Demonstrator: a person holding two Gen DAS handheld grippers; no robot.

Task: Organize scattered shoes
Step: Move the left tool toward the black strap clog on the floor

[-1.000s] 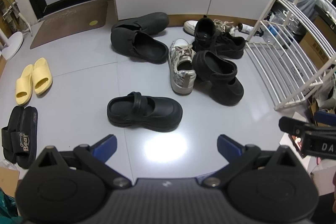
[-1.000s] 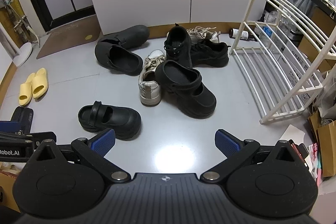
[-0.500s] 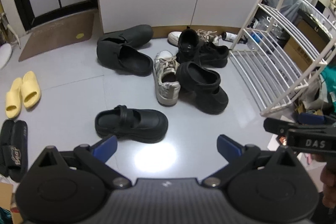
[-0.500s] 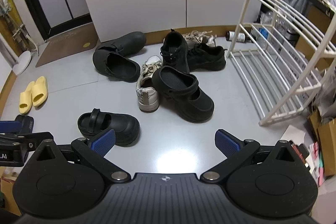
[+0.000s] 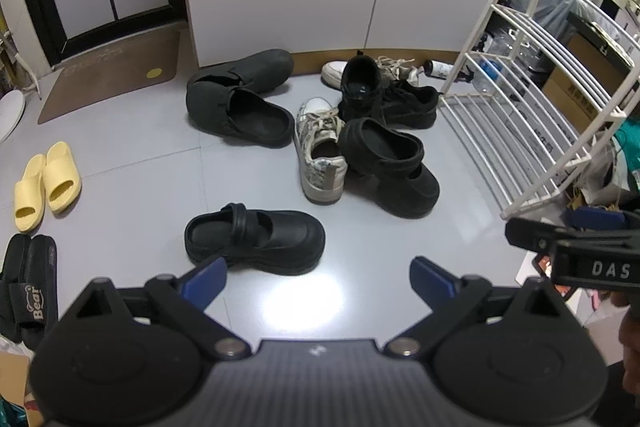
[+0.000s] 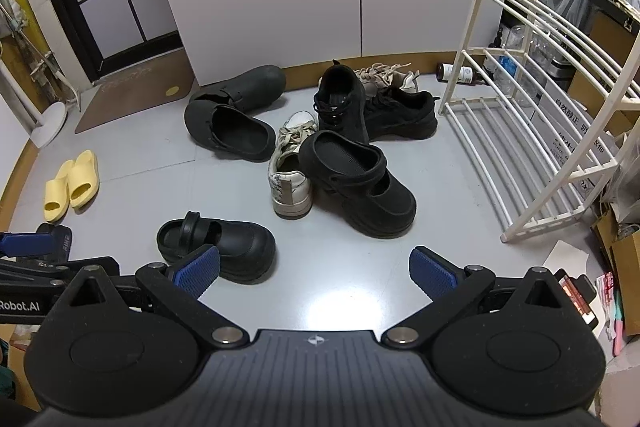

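Left gripper (image 5: 318,277) jaws spread wide, empty; black strap shoe (image 5: 256,243) just ahead; right gripper (image 6: 316,269) likewise open, empty.

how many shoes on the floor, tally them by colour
Black or dark shoes and slides: 8 (strap shoe alone, strap shoe in the pile, two clogs, two lace-up sneakers, pair of slides)
White or pale sneakers: 2
Yellow slides: 2
Total: 12
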